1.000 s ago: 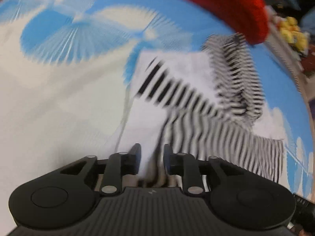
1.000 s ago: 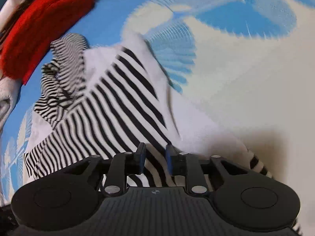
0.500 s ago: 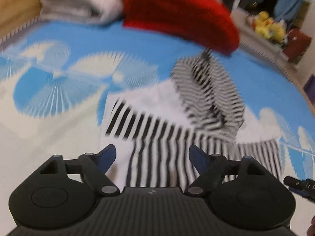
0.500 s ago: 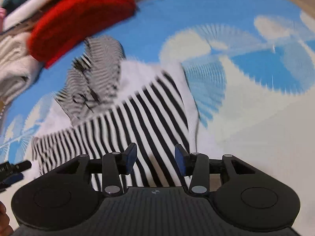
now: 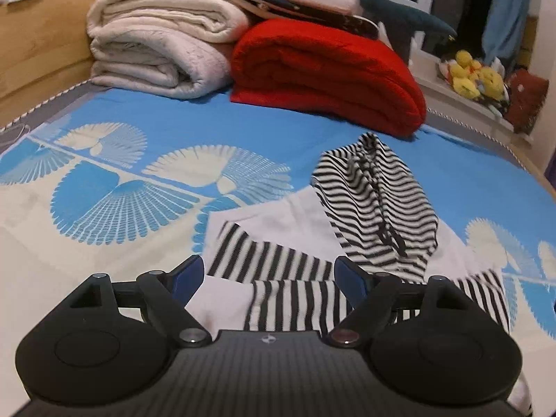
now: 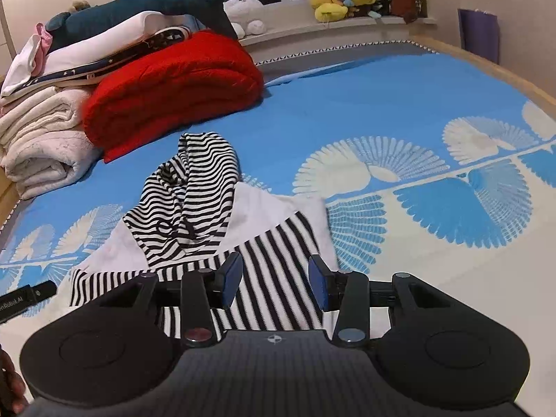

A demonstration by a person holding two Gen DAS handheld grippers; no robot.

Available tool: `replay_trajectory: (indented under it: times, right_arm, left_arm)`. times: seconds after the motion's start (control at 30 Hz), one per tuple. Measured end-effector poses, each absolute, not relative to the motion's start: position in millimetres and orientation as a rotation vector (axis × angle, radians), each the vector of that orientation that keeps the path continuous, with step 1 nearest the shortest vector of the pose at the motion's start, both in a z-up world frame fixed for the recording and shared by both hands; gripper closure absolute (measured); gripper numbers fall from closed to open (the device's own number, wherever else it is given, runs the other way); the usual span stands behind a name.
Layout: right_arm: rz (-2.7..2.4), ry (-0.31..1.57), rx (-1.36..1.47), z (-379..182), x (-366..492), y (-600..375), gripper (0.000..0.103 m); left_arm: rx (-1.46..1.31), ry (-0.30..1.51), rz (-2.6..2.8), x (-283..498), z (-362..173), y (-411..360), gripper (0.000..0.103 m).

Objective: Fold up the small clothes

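Striped black-and-white garment lies partly folded on the bed, just beyond both claws. Left claw and right claw hover over its near edge, spread wide, gripping nothing.

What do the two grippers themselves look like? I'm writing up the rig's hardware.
Both look alike. The left gripper and right gripper each have a matte black ribbed body with a small crosshair mark, two round black side housings, black linkage arms on silver pivot screws, and blue pads on the fingers. No cables show. A bit of the person's bare skin appears beside the right gripper.
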State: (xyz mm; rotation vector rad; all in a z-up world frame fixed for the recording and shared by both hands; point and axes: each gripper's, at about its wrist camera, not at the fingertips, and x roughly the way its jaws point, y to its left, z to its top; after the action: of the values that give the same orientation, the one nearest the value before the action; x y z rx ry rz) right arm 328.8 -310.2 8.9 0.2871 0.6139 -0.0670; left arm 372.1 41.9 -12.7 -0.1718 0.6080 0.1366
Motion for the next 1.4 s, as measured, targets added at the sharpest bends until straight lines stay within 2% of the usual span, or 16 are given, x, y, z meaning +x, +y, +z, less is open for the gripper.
replay_trajectory:
  times: [0.17, 0.43, 0.57, 0.67, 0.8, 0.9, 1.03, 1.13, 1.17, 1.27, 1.4]
  right_arm:
    - [-0.087, 0.618, 0.237, 13.5, 326.8, -311.6, 0.059]
    - [-0.149, 0.660, 0.280, 10.4, 335.7, -331.9, 0.059]
    - [-0.131, 0.690, 0.291, 6.4, 341.3, -339.6, 0.059]
    - [-0.114, 0.704, 0.269, 2.9, 346.5, -343.5, 0.067]
    - [-0.119, 0.723, 0.242, -1.0, 354.8, -348.4, 0.076]
    - [-0.127, 0.733, 0.228, -2.6, 358.9, -349.2, 0.076]
    - [-0.132, 0.750, 0.188, -10.0, 359.4, -346.0, 0.075]
    - [-0.157, 0.785, 0.176, -20.5, 360.1, -346.5, 0.075]
    - [-0.162, 0.790, 0.181, -22.8, 360.0, -348.0, 0.075]
    - [-0.167, 0.804, 0.159, -27.8, 358.6, -349.5, 0.075]
    - [-0.181, 0.821, 0.165, -32.0, 357.7, -354.4, 0.075]
  left_arm:
    - [-0.100, 0.541, 0.203, 367.7, -3.1, 46.5, 0.018]
    - [0.023, 0.487, 0.097, 368.6, 22.4, 41.6, 0.036]
    - [0.142, 0.558, 0.023, 420.3, 30.6, 28.5, 0.063]
    - [0.148, 0.598, -0.040, 472.9, 32.4, 23.4, 0.079]
    - [0.241, 0.661, -0.110, 554.1, 20.8, 6.1, 0.079]
    - [0.271, 0.684, -0.145, 612.2, 2.9, -5.7, 0.079]
    - [0.168, 0.708, -0.153, 686.3, -18.9, -8.9, 0.079]
    - [0.131, 0.720, -0.145, 729.8, -30.9, -16.6, 0.076]
    - [0.116, 0.726, -0.132, 742.2, -35.2, -18.7, 0.072]
    - [0.091, 0.753, -0.093, 771.7, -47.8, -25.1, 0.046]
    - [0.131, 0.804, -0.107, 791.5, -66.5, -37.6, 0.045]
